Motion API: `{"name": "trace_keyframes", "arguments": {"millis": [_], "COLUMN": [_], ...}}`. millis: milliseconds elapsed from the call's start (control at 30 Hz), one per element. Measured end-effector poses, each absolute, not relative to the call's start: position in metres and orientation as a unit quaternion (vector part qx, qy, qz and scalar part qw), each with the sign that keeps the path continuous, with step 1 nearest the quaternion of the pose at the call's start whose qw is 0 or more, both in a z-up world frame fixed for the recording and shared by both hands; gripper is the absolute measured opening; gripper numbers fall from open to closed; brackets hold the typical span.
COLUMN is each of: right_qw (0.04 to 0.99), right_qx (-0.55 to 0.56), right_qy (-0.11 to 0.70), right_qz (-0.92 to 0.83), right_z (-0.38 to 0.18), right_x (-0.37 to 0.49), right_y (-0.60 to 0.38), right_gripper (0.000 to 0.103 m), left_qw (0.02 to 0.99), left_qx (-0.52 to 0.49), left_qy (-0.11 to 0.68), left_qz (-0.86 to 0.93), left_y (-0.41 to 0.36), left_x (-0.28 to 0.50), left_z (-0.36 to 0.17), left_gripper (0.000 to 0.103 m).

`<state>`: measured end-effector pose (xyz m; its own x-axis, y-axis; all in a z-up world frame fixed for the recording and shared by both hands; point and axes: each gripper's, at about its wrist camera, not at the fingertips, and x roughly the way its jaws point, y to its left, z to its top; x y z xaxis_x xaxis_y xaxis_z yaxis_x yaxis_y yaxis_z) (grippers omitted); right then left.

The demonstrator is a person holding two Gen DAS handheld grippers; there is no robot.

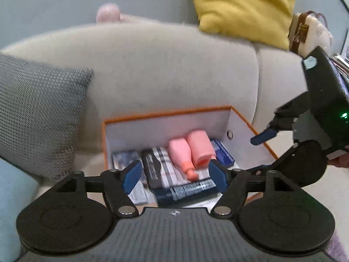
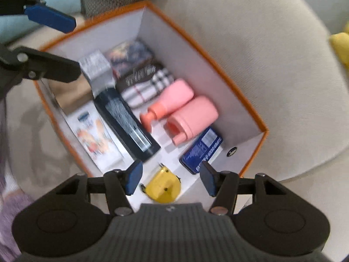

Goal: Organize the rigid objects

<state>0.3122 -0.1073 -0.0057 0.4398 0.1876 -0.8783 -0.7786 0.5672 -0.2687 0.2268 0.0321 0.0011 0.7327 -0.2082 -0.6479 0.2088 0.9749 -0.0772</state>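
An orange-rimmed white box (image 1: pixel 165 114) (image 2: pixel 237 113) sits on a beige sofa. Inside lie two pink bottles (image 1: pixel 189 150) (image 2: pixel 174 100), a dark spray can (image 1: pixel 187 191) (image 2: pixel 124 118), a blue tin (image 1: pixel 222 152) (image 2: pixel 202 150), a plaid box (image 2: pixel 148 85), flat packets (image 2: pixel 93 135) and a yellow tape measure (image 2: pixel 163 187). My left gripper (image 1: pixel 174 176) is open and empty above the box's near edge. My right gripper (image 2: pixel 170 178) is open and empty, just above the tape measure. It also shows in the left wrist view (image 1: pixel 264 136).
A grey patterned cushion (image 1: pixel 37 113) and a light blue one (image 1: pixel 11 196) lie left of the box. A yellow pillow (image 1: pixel 244 6) and a white bag (image 1: pixel 305 32) rest on the sofa back. A purple cloth (image 2: pixel 11 207) lies at the lower left.
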Motion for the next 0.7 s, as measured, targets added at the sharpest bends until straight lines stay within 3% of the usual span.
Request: {"name": "trace_keyframes", "arguments": {"millis": [133, 267, 433, 567, 700], "right_qw": [0.831, 0.882, 0.924, 0.952, 0.967], "right_qx": [-0.277, -0.200, -0.133, -0.053, -0.010], "right_qy": [0.390, 0.335, 0.281, 0.235, 0.207], "right_qz": [0.283, 0.264, 0.221, 0.189, 0.151], "right_z": [0.023, 0.047, 0.064, 0.072, 0.074], "right_x": [0.284, 0.251, 0.211, 0.178, 0.145], "right_y": [-0.119, -0.133, -0.138, -0.142, -0.141], "right_gripper": [0.063, 0.083, 0.088, 0.101, 0.101], "left_qw": [0.948, 0.966, 0.973, 0.976, 0.977], "left_qx": [0.035, 0.064, 0.056, 0.075, 0.032], "left_qy": [0.298, 0.243, 0.221, 0.203, 0.210], "left_qz": [-0.101, -0.061, -0.033, 0.010, 0.032], "left_y": [0.037, 0.039, 0.045, 0.046, 0.055], "left_x": [0.201, 0.171, 0.143, 0.120, 0.101], "left_z": [0.022, 0.041, 0.051, 0.051, 0.050], "left_gripper": [0.088, 0.100, 0.100, 0.100, 0.100]}}
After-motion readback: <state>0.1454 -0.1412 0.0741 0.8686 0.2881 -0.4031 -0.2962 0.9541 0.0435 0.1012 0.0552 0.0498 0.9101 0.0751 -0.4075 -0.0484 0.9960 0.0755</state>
